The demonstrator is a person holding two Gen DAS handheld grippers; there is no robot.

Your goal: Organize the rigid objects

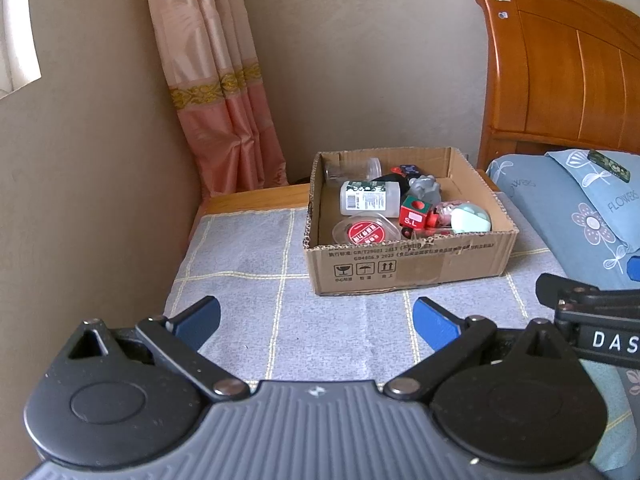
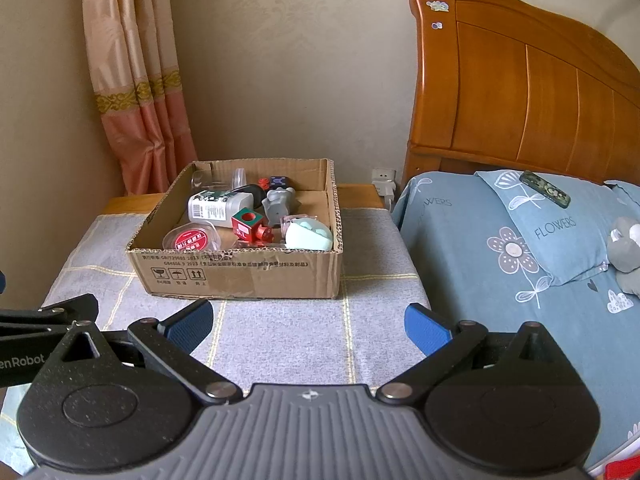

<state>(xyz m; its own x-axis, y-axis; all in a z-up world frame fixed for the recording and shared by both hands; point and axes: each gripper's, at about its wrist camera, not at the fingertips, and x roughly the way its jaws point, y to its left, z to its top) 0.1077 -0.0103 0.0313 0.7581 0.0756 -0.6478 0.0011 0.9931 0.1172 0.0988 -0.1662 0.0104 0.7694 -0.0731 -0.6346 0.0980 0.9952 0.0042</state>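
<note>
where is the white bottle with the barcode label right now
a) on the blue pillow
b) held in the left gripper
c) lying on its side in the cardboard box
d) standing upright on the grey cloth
c: the white bottle lies on its side among the other items inside the cardboard box, and both the left gripper and right gripper are open and empty.

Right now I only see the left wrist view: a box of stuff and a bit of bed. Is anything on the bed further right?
Observer: Yes, a grey plush toy lies beside the pillow.
Operator: Anything low on the wall?
Observer: A white plug, between the table and the bed.
Operator: Is the right gripper holding something?
Observer: No, it is open and empty.
</note>
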